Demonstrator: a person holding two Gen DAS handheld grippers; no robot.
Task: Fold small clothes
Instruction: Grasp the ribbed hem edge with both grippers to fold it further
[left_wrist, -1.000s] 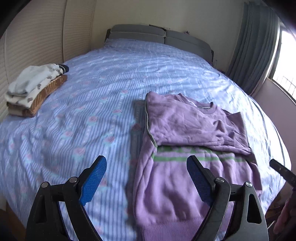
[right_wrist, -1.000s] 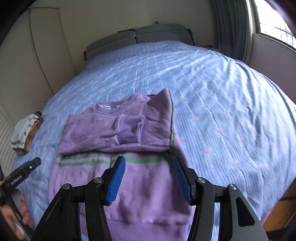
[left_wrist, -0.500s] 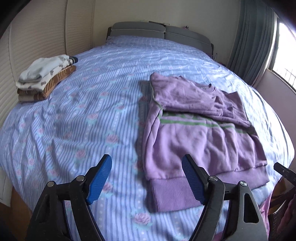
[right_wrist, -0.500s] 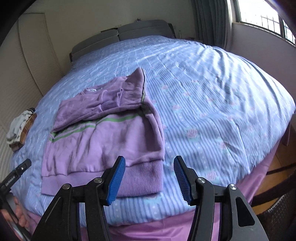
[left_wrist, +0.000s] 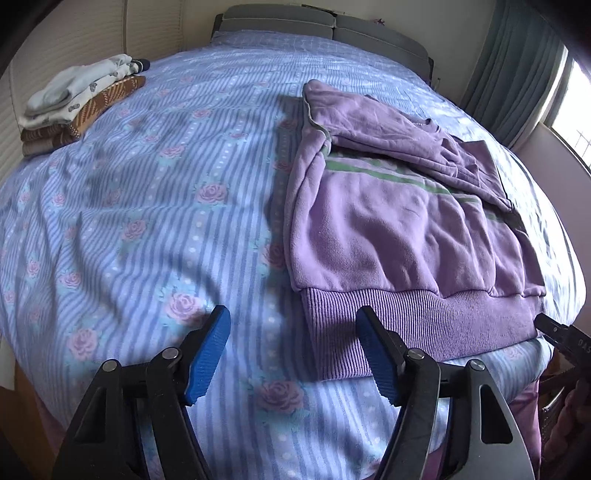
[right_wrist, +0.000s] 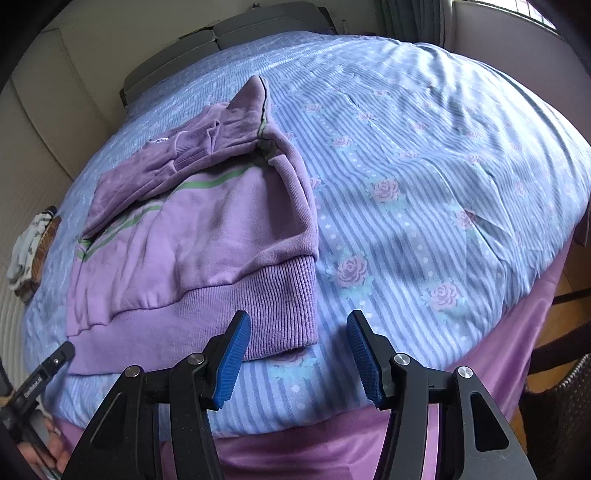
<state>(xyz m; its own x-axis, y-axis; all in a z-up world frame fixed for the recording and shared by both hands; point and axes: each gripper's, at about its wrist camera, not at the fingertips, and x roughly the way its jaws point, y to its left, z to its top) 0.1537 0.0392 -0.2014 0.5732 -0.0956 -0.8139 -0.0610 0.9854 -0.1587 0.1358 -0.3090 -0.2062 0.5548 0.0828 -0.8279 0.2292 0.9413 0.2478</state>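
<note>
Our left gripper (left_wrist: 293, 352) has just been narrowing its jaws, yet they stand apart with nothing between them, the ribbed blue pads (left_wrist: 208, 354) hanging over the striped sheet beside the hem's left corner. Our right gripper (right_wrist: 295, 356) is likewise released, and the hem's right corner shows in the gap between its pads, which do not press on it. On the left gripper's black finger, seen from the right wrist, we read white lettering too small to make out fully; on the right one, seen from the left wrist, only "DAS" shows. The purple sweater (left_wrist: 399, 236) lies flat near the foot of the bed (right_wrist: 443, 166), its hem a band of thick ribbed knit, the body soft fleece with green stripes, the sleeves folded across the chest and a white neck label unreadable. The sheet is blue-striped cotton printed with pink roses, lightly creased. A stack of folded clothes (left_wrist: 74, 99) sits well apart by the wall. A grey padded headboard (left_wrist: 325, 27) closes the far end.
</note>
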